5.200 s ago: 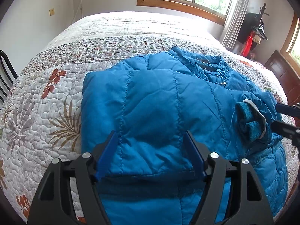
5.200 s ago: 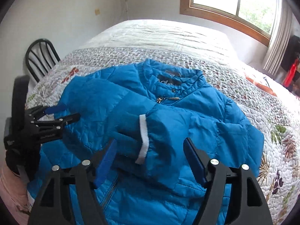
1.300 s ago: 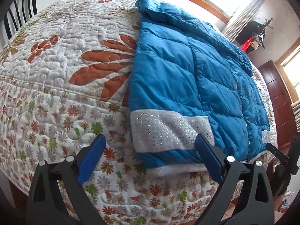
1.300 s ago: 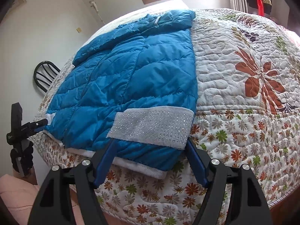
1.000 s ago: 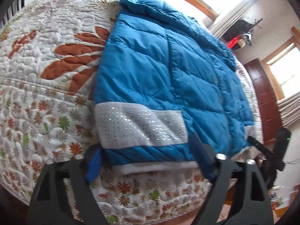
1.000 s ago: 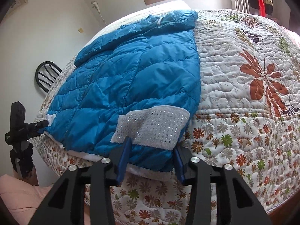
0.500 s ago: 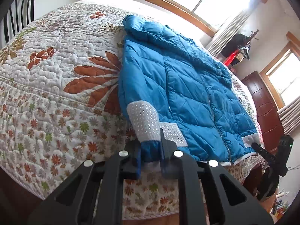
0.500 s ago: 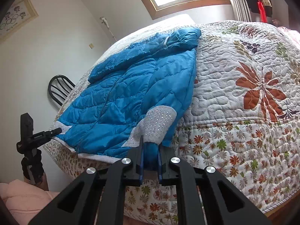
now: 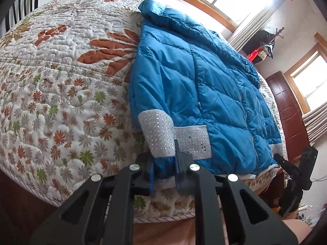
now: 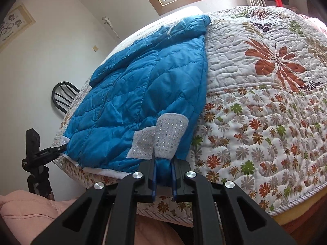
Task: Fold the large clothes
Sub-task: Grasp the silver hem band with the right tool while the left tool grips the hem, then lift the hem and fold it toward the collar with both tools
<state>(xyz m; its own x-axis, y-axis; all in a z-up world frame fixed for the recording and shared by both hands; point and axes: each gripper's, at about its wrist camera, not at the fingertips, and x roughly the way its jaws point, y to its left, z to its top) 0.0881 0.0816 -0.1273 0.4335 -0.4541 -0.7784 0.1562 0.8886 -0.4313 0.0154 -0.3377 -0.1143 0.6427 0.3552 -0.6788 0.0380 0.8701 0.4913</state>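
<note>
A blue quilted puffer jacket (image 9: 196, 81) lies zipped, front up, on the floral quilted bed (image 9: 61, 94), its hem at the near edge. My left gripper (image 9: 164, 170) is shut on the hem's left corner, below a white studded patch (image 9: 161, 134). In the right wrist view the jacket (image 10: 147, 89) shows again; my right gripper (image 10: 163, 178) is shut on the hem's right corner under a matching patch (image 10: 165, 138). Each gripper shows small in the other's view, at the opposite hem corner.
A black chair (image 10: 61, 98) stands by the bed's left side. A window (image 9: 220, 2) and curtain are beyond the bed, a dark wooden cabinet (image 9: 290, 114) to the right. Pink cloth (image 10: 24, 214) is at the lower left of the right wrist view.
Both grippers came down from the jacket's upper part to the hem at the bed edge and closed on its two corners, bunching the white patches.
</note>
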